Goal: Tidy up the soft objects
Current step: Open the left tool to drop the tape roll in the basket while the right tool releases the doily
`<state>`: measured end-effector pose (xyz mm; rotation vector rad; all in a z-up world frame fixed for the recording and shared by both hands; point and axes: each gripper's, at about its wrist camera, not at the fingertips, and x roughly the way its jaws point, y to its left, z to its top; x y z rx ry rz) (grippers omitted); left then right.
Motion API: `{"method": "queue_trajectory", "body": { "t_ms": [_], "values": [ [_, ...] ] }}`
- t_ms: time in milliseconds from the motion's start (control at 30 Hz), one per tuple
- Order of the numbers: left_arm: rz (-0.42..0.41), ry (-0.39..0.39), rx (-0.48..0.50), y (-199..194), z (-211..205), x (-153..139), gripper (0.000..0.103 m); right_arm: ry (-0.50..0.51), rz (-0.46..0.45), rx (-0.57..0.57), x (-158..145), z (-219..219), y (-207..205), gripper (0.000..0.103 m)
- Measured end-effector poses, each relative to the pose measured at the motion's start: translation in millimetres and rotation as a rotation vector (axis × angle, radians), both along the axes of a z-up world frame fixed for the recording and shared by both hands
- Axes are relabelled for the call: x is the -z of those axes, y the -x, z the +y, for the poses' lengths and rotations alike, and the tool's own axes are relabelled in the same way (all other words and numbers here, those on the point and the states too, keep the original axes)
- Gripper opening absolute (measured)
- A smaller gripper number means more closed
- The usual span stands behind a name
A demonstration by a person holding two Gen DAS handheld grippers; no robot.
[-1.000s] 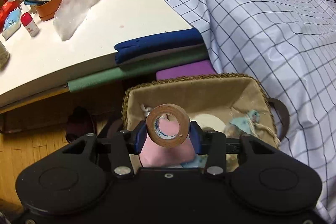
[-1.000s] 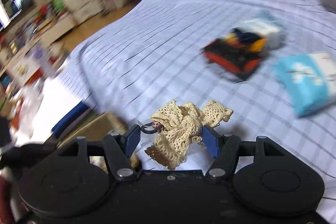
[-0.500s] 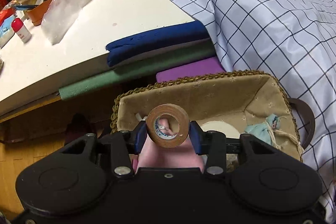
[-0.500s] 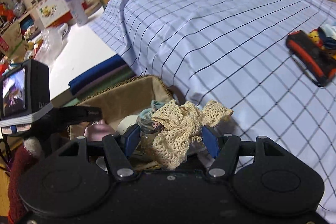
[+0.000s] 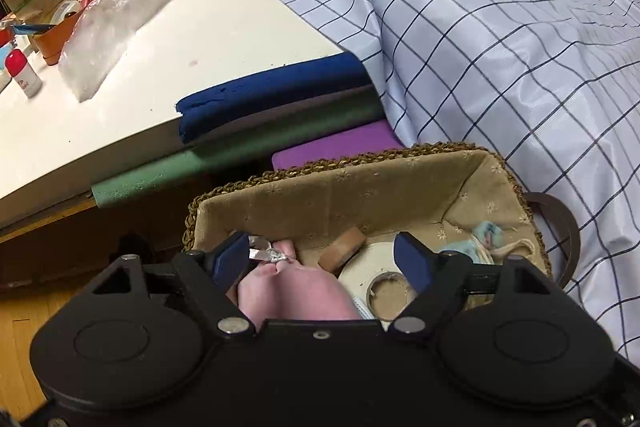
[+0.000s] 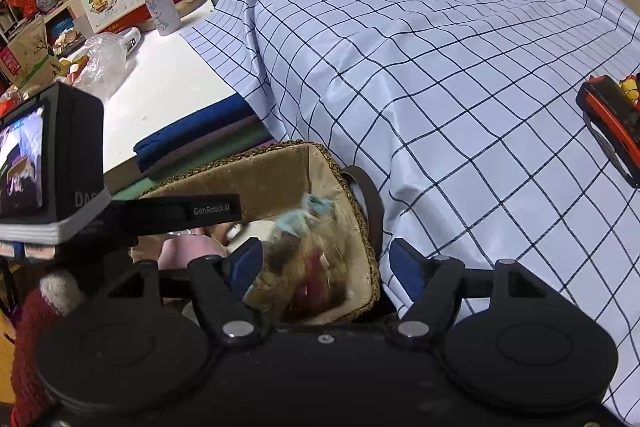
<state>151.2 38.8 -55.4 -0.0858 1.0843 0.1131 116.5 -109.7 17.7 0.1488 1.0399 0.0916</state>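
a checked cloth (image 5: 500,39) is draping over the furniture. a plastic bag (image 5: 108,23) is lying on the white table (image 5: 208,39), a lilac bottle (image 6: 157,1) standing beyond.

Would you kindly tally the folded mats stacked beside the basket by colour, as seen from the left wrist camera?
Navy blue mat: 1
Grey mat: 1
Green mat: 1
Purple mat: 1
Total: 4
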Motion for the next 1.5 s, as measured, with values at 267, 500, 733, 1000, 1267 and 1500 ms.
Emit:
{"method": "queue_trajectory", "body": {
  "t_ms": [267,500,733,1000,1267,1500],
  "values": [
    [0.029,-0.004,0.018,-1.3,-3.8,5.2,0.076,0.015,0.042,0.025,8.8,-9.1,6.5,0.070],
    [0.052,0.005,0.018,-3.0,-3.4,8.4,0.076,0.020,0.062,0.046,12.3,-15.1,10.5,0.070],
    [0.063,0.009,0.022,-3.1,-4.7,8.6,0.076,0.032,0.068,0.058,11.6,-17.0,14.1,0.070],
    [0.090,0.036,0.028,1.1,-5.6,10.0,0.076,0.071,0.118,0.065,17.0,-18.2,19.7,0.070],
    [0.080,0.030,0.029,11.3,-8.2,5.0,0.076,0.082,0.137,0.083,15.6,-23.6,31.4,0.070],
    [0.058,0.032,0.024,28.7,-10.9,-9.6,0.076,0.074,0.127,0.084,7.8,-28.3,43.7,0.071]
  ]
}}
